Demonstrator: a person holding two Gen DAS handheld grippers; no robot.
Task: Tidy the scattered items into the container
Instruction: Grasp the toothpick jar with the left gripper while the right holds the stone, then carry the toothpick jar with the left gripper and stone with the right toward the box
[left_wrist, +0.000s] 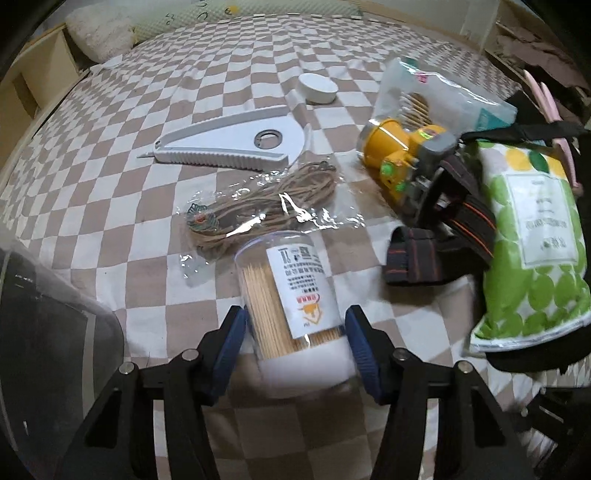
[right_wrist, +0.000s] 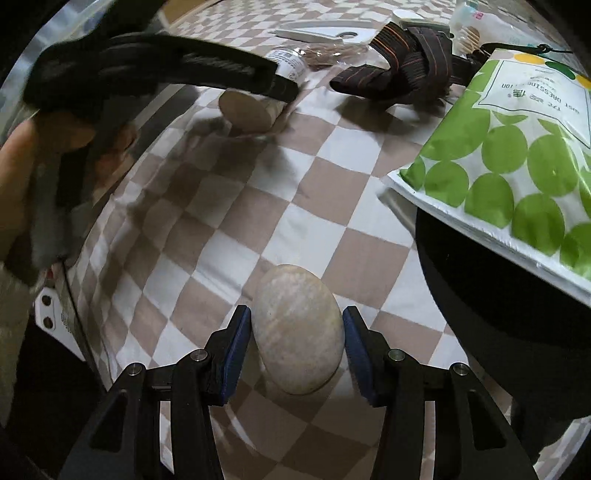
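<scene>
A clear toothpick jar with a white cap lies on the checkered bedsheet. My left gripper is closed around the jar's cap end, both blue pads against its sides. In the right wrist view the same jar shows at the top left under the left gripper's black finger. My right gripper is shut on a smooth pale stone, held just over the sheet. A clear curved container wall rises at the lower left of the left wrist view.
Beyond the jar lie a bagged twine bundle, a white plastic tool, a white round lid, a yellow headlamp with dark straps, and a green-dotted bag resting on a black object. A hand holds the left gripper.
</scene>
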